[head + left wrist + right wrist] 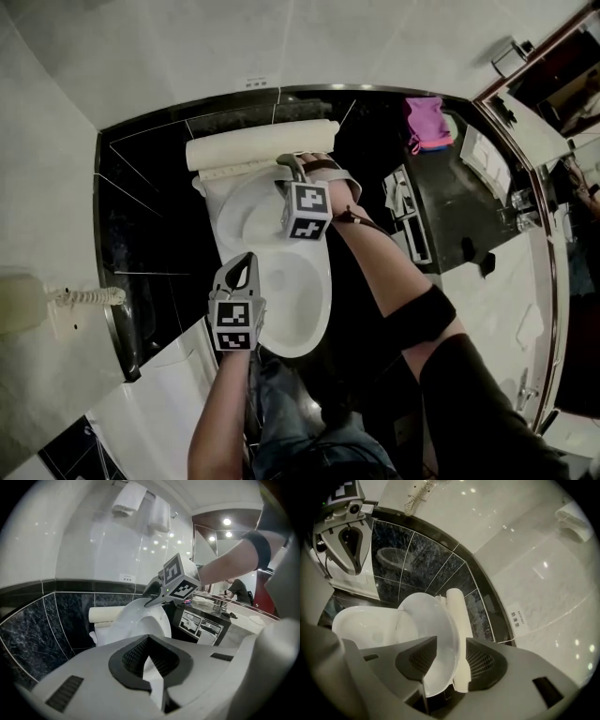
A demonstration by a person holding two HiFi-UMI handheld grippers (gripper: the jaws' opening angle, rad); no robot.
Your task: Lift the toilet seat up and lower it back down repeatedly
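Starting nearest, at the left claw (pixel 247 261): hovers just beside the left rim of the toilet bowl (pixel 302 314), marker cube (pixel 234 328) facing up. Jaws closed together, tip against tip, with nothing gripped between them. Points toward the raised seat, with a forearm trailing back to the bottom edge of the head view.

Moving further in, to the toilet seat (pixel 246 211): stands tilted up off the bowl, just in front of the cream lid (pixel 255 148), free edge uppermost.

Arriving at the right claw (pixel 451 663): sits at that top edge of the seat, angled downward from above. Jaws spread wide, straddling the seat's rim together with the edge of the lid beside it. Pads close on either side, yet not seen pressing on seat or lid.

Behind, upright against the black tiled wall (pixel 150 216), the lid, rolled top edge along the tiles.

Further off to the right, a dark worktop (pixel 459 202) with a pink cloth (pixel 427 122) near its back end. Out on the left, on the pale wall, a phone (pixel 23 300) with a coiled cord (pixel 89 297).
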